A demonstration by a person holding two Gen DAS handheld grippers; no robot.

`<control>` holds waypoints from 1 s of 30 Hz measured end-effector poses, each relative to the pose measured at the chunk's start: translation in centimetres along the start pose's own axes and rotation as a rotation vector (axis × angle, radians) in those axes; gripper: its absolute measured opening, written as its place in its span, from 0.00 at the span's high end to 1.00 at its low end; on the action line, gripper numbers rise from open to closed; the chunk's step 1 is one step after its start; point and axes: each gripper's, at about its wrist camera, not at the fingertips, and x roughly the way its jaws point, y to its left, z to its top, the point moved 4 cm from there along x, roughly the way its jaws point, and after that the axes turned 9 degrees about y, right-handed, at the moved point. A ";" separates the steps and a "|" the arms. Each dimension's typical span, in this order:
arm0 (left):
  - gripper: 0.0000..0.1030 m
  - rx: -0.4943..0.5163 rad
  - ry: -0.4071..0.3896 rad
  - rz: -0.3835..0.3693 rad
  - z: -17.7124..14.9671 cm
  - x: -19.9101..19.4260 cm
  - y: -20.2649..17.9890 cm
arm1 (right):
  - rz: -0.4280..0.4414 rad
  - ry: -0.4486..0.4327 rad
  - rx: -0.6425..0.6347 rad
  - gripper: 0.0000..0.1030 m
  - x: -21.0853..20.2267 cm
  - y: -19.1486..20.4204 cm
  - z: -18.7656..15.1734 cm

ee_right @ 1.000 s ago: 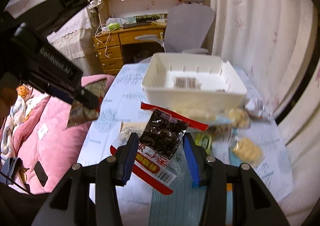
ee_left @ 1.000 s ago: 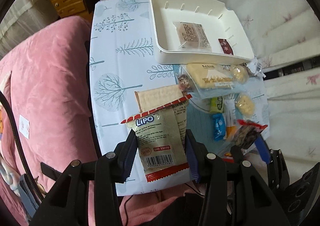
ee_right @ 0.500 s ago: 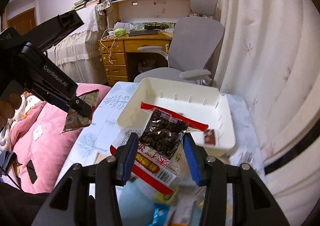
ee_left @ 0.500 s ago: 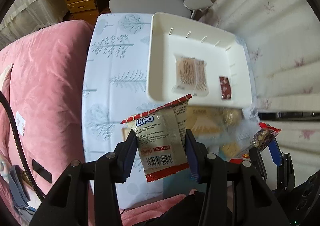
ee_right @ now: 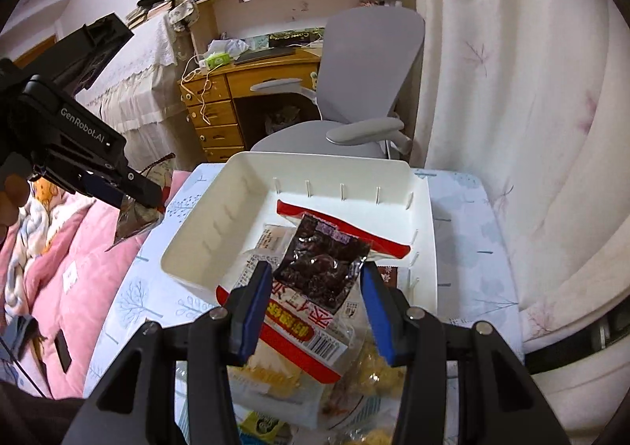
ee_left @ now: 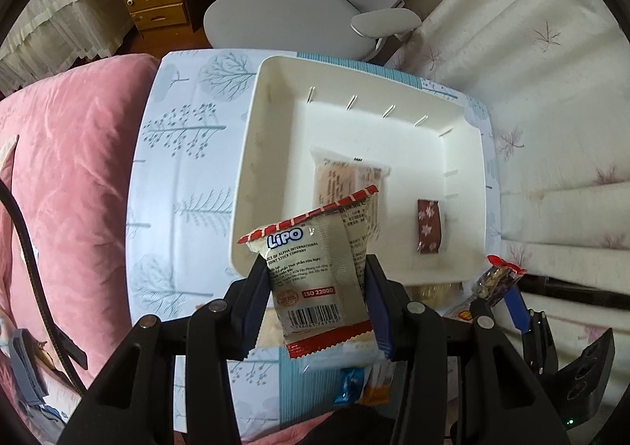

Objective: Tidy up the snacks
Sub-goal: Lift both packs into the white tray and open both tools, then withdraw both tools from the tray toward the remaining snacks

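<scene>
- I'm carrying two snacks to the white tray (ee_left: 252, 169): my left gripper (ee_left: 317, 297) is clamped on the Lipo packet (ee_left: 315, 279), my right gripper (ee_right: 317, 299) on the red-edged dried-fruit packet (ee_right: 321, 267).
- Next (my judgement): bring each fully inside the rim, then let go.
- A second ago the tray sat far off at 12 o'clock; now it lies just beneath both packets.

A: What covers the table (ee_left: 185, 177)?

B: A pale blue cloth printed with trees.

A: What rests on it?

B: A white tray (ee_left: 252, 153) toward one o'clock. At six o'clock, a heap of loose snack packets (ee_right: 275, 374) sits just beside the tray's near wall, one blue (ee_left: 348, 386), one orange (ee_left: 374, 392).
</scene>
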 end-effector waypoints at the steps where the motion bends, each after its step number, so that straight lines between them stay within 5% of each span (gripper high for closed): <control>1: 0.57 0.004 -0.003 0.000 0.2 0.2 -0.4 | 0.009 0.000 0.014 0.55 0.4 -0.5 0.1; 8: 0.55 0.048 -0.073 -0.015 1.2 0.2 -2.7 | -0.005 -0.027 0.060 0.54 1.7 -3.0 0.3; 11: 0.28 0.030 -0.106 -0.008 1.1 -0.1 -2.9 | -0.022 -0.001 0.079 0.51 2.2 -3.8 0.2; 17: 0.27 0.018 -0.114 0.046 -0.2 -0.9 -2.6 | -0.018 0.014 0.097 0.45 1.6 -4.5 -0.1; 30: 0.27 0.045 -0.108 -0.014 -6.1 -2.1 -0.4 | -0.043 -0.008 0.217 0.39 -3.5 -5.1 -2.3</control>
